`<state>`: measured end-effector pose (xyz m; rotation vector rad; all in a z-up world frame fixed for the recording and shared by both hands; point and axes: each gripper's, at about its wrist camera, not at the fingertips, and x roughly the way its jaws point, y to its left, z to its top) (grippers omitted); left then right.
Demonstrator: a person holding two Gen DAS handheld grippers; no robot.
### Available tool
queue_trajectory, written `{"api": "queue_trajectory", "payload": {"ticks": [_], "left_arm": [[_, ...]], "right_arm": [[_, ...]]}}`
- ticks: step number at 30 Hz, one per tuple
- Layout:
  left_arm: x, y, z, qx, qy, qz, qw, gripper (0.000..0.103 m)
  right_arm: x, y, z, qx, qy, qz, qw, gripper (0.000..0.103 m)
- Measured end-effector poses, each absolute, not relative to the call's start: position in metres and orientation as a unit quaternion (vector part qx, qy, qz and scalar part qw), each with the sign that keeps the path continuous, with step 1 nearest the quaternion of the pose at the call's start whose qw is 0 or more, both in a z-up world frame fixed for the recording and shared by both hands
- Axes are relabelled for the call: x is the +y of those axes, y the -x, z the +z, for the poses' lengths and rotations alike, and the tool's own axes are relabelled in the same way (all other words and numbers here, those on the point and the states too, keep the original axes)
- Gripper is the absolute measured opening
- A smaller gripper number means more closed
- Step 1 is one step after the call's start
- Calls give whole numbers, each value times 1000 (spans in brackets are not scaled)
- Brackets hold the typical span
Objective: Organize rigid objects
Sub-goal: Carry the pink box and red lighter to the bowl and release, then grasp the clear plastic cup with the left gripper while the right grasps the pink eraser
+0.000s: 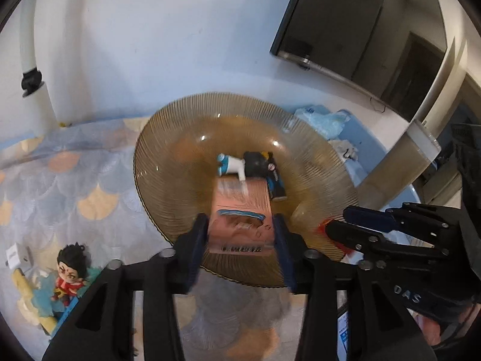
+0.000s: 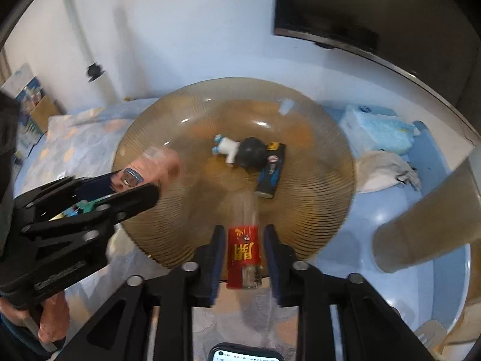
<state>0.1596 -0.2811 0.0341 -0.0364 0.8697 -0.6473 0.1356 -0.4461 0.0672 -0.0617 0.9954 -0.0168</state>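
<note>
A ribbed amber glass plate rests on the bed. A small white-and-black figurine and a black-and-blue pack lie in it. My left gripper is shut on a pink box held over the plate's near rim; it also shows in the right wrist view. My right gripper is shut on a red box with clear wrap at the plate's near edge; the gripper shows at the right of the left wrist view.
A patterned bedspread covers the bed. A red-clothed doll figure and a white cube lie at left. Blue plastic packs and a white cloth lie at right. A TV hangs on the wall. A phone lies below.
</note>
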Motion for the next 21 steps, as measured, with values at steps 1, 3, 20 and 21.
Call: {"api": "queue_trajectory", "payload": {"ticks": [1,3,20,21], "left_arm": [[-278,-158,40,409,19,-310,858,64],[-257,-154,58,388,41,-314,866,75],[-26,-66,90,298,79,-94,947,84],[-16,-68,68,314,73,-59,945,84]], "right_arm": [[-449,-135,71,474,25,-19,880,38],[-454,-127,82,456,13,-28,889,53],[-302,-39,99,365,9,122,923,88],[-295,-41,80,377,-2,130,917,88]]}}
